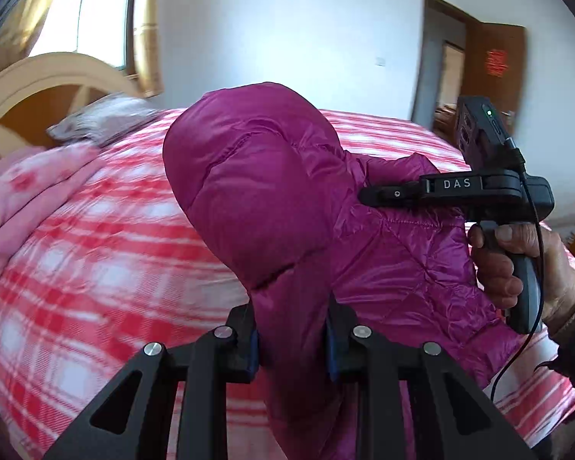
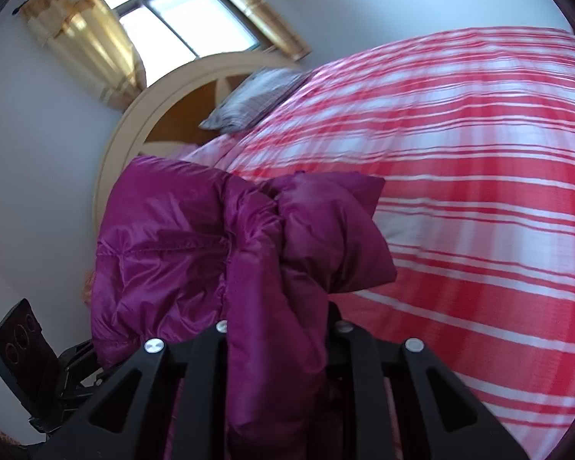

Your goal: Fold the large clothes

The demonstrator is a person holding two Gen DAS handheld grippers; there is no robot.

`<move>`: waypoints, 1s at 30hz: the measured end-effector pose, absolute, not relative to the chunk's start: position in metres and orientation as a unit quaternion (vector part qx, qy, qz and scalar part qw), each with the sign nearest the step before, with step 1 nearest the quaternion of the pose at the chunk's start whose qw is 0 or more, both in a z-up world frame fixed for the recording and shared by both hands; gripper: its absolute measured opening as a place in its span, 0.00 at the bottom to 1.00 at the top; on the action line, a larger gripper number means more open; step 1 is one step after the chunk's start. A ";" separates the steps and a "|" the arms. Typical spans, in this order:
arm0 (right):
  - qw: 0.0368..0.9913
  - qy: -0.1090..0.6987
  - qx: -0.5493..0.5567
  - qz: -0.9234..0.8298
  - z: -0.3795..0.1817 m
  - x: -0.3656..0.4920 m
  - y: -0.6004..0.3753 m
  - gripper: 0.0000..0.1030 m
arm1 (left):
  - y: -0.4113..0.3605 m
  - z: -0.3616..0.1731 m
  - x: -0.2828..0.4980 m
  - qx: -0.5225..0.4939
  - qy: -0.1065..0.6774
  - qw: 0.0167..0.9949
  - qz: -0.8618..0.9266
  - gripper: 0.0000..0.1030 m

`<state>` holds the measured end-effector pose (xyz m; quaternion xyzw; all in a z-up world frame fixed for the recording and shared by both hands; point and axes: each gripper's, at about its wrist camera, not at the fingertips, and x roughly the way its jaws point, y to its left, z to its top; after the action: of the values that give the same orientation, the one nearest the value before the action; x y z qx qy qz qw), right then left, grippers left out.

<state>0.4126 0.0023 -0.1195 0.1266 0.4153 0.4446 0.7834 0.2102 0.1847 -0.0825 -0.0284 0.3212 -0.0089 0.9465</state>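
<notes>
A magenta puffer jacket (image 1: 272,188) is held up over the bed. My left gripper (image 1: 292,339) is shut on a bunched part of it, and the fabric bulges up in front of the camera. In the left wrist view my right gripper (image 1: 368,193) comes in from the right, its fingers clamped on the jacket's edge. In the right wrist view the jacket (image 2: 195,245) hangs bunched between the fingers of my right gripper (image 2: 278,329), which is shut on it. The left gripper's body (image 2: 23,349) shows at the lower left.
The bed has a red and white checked cover (image 2: 479,199). A pink floral quilt (image 1: 30,199) lies folded at the left. A grey pillow (image 2: 253,99) rests against the arched headboard (image 2: 134,115). A window with yellow curtains (image 2: 188,15) is behind; a wooden door (image 1: 494,65) stands open.
</notes>
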 end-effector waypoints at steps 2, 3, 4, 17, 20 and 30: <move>0.773 0.426 0.112 0.457 -0.128 0.416 0.038 0.20 | 0.209 -0.095 0.204 -0.031 0.333 0.942 0.010 0.26; 0.769 0.432 0.107 0.459 -0.132 0.418 0.051 0.20 | 0.218 -0.103 0.205 -0.033 0.337 0.941 0.018 0.26; 0.764 0.440 0.102 0.461 -0.139 0.418 0.065 0.20 | 0.225 -0.111 0.205 -0.033 0.345 0.938 0.024 0.28; 0.749 0.485 0.072 0.446 -0.185 0.431 0.105 0.27 | 0.246 -0.104 0.199 -0.054 0.273 0.956 0.097 0.59; 0.755 0.482 0.062 0.441 -0.180 0.429 0.108 0.29 | 0.240 -0.103 0.220 0.002 0.267 0.952 0.152 0.66; 0.875 0.341 -0.020 0.343 -0.107 0.372 0.095 0.56 | 0.260 -0.173 0.254 -0.041 0.320 0.927 0.190 0.67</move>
<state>0.3717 0.0949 -0.1074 -0.0198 0.3413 0.3427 0.8750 0.2538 0.2595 -0.1726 -0.0409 0.3202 0.1900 0.9272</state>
